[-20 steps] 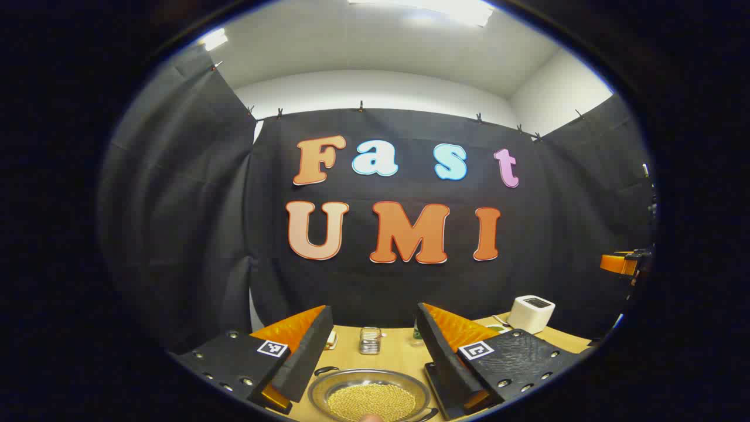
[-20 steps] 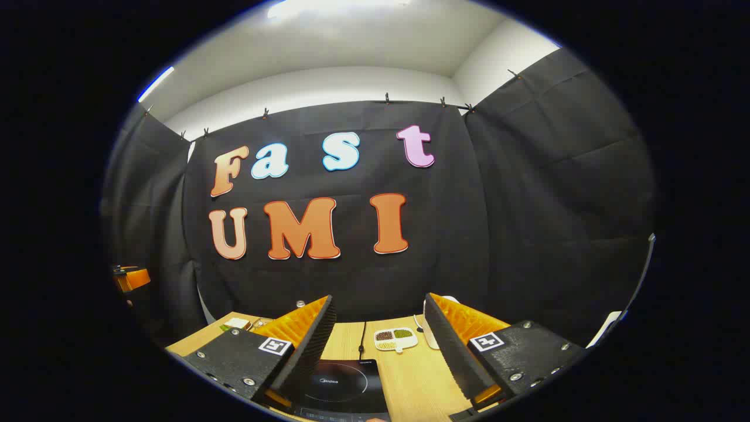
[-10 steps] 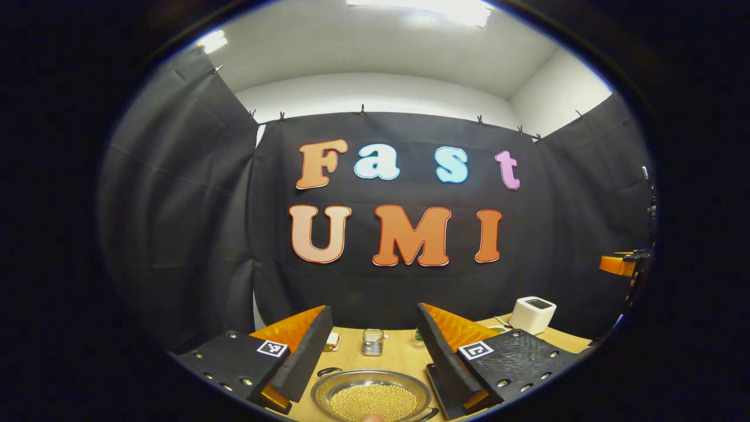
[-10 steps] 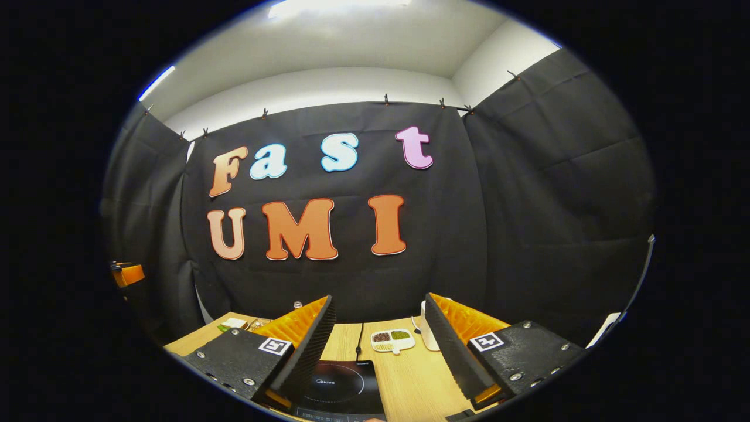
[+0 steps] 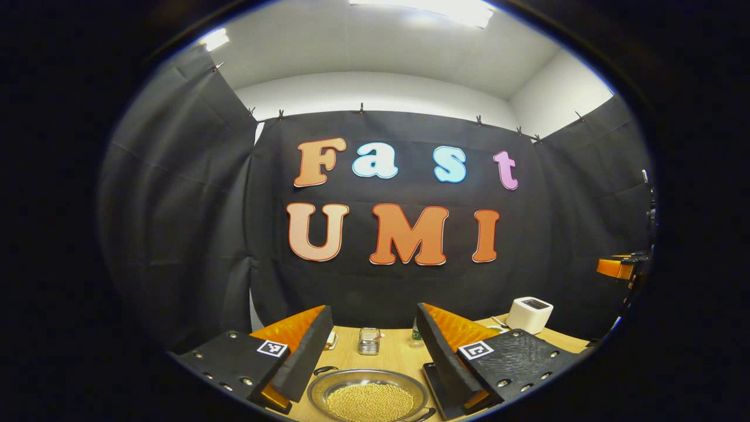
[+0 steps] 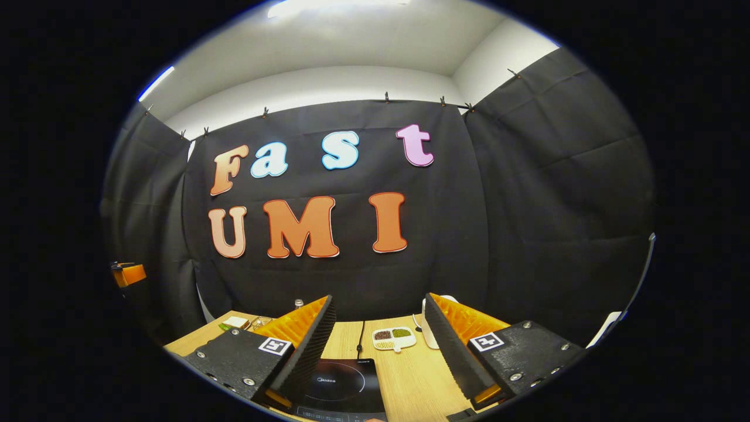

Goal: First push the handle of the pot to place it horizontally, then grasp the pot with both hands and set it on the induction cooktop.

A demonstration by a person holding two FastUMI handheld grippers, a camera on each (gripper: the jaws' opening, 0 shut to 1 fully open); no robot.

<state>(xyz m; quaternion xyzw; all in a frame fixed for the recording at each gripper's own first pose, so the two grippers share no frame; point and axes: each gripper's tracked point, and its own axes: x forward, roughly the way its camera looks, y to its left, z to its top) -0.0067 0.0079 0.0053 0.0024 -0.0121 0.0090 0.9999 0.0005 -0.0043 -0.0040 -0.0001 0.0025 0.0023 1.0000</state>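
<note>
Both steps look undone. Left gripper [image 5: 370,357] hangs spread wide and empty over the pot [image 5: 369,400], which sits on the table [image 5: 398,351], full of yellow grains, one side handle [image 5: 326,370] angled away. Right gripper [image 6: 378,346], equally wide and empty, hangs above the bare induction cooktop [image 6: 345,384]. Farther back: a divided dish [image 6: 394,337], a metal canister [image 5: 368,340], a white toaster [image 5: 529,313].
</note>
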